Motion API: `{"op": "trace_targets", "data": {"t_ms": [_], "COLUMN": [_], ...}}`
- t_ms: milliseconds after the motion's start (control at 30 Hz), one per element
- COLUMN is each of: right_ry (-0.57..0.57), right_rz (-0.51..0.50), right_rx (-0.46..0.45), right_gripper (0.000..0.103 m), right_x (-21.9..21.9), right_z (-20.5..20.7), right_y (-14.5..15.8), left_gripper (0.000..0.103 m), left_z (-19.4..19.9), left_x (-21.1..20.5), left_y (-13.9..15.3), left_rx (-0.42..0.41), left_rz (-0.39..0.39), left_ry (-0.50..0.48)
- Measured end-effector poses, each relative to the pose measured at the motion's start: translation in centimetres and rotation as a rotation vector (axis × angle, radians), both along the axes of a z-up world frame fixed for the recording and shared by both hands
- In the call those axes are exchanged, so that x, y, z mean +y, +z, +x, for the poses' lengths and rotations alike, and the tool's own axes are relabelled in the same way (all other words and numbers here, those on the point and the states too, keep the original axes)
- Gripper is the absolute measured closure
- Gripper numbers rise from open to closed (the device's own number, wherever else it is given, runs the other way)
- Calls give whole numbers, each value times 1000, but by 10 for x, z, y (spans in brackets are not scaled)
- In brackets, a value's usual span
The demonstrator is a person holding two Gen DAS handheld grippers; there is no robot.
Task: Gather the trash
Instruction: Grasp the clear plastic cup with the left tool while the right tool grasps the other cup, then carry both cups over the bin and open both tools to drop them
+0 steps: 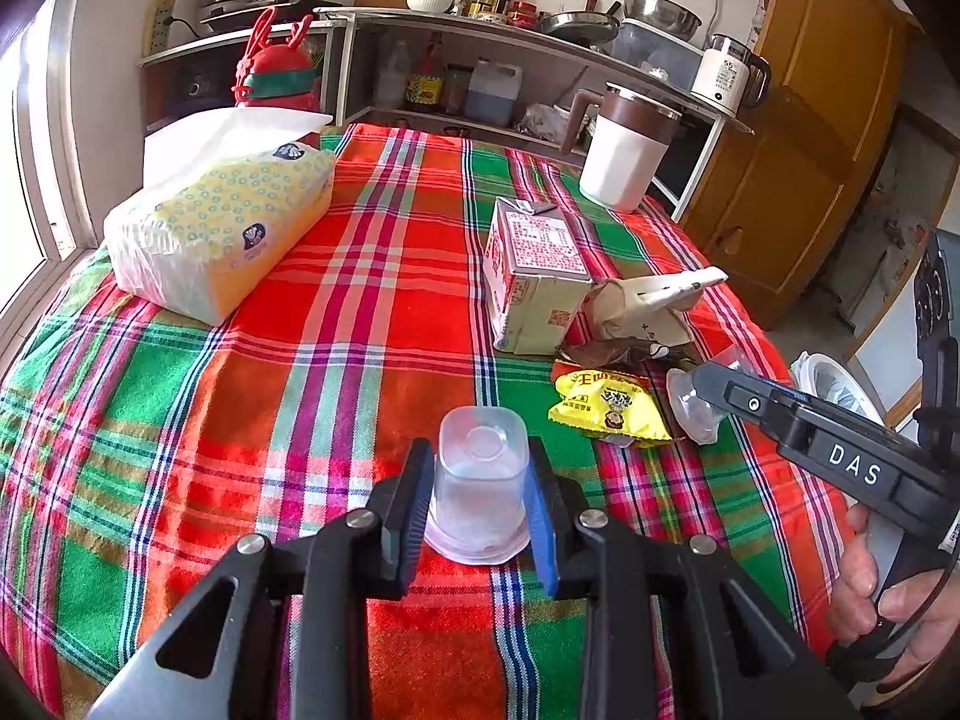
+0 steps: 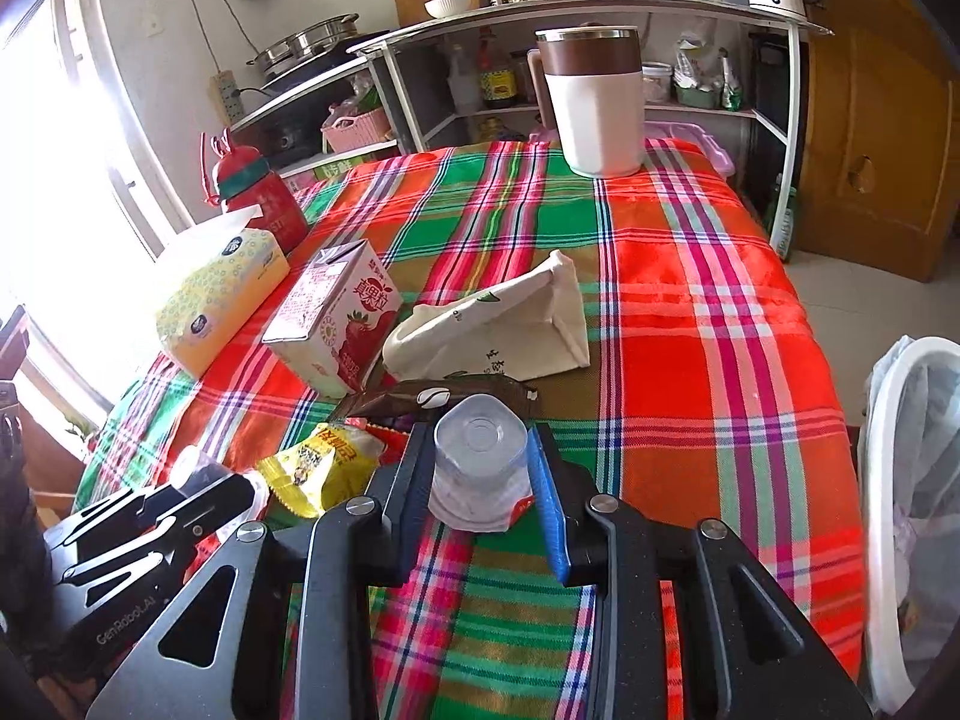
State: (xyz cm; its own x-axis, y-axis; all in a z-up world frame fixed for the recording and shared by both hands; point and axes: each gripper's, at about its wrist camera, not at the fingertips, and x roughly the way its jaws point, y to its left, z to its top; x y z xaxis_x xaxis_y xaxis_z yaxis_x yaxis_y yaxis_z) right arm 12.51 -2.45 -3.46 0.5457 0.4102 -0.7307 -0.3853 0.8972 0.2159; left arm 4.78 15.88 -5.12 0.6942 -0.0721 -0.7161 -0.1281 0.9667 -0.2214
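In the left wrist view, your left gripper was clamped on a clear plastic cup, base pointing away from you along the fingers, the pads pressing on both of its sides, and it hung above the plaid tablecloth. Ahead and to the right lay the rest of the litter: the yellow snack wrapper, the milk carton and the crumpled paper bag, with your right gripper reaching in from the right at a second clear cup. In the right wrist view, your right gripper had its jaws drawn in on that second cup, base forward, a torn foil lid at its rim, and the pads looked to be touching its sides. The white bin stood off the table's right edge, just beside this hand and well apart from the left one. I'd judge the right load drops first, with a swing to the right.
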Motion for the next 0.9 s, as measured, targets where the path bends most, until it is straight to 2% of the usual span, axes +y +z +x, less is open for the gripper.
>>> {"op": "trace_targets", "data": {"t_ms": [567,900], "right_ry": [-27,-77], "right_rz": [47,78], "right_rx": [-37,-84], "right_gripper": [70,70], "right_x": [-25,-60], "right_z": [-23,-39], "right_y": [15,35], "left_gripper": [72,72], "left_z": [-11,-12], "left_x": [-25,-62], "left_y": [28,47], "left_rx": [-54,-92], "left_rz": [32,66], "left_ry": [-45,-115]}}
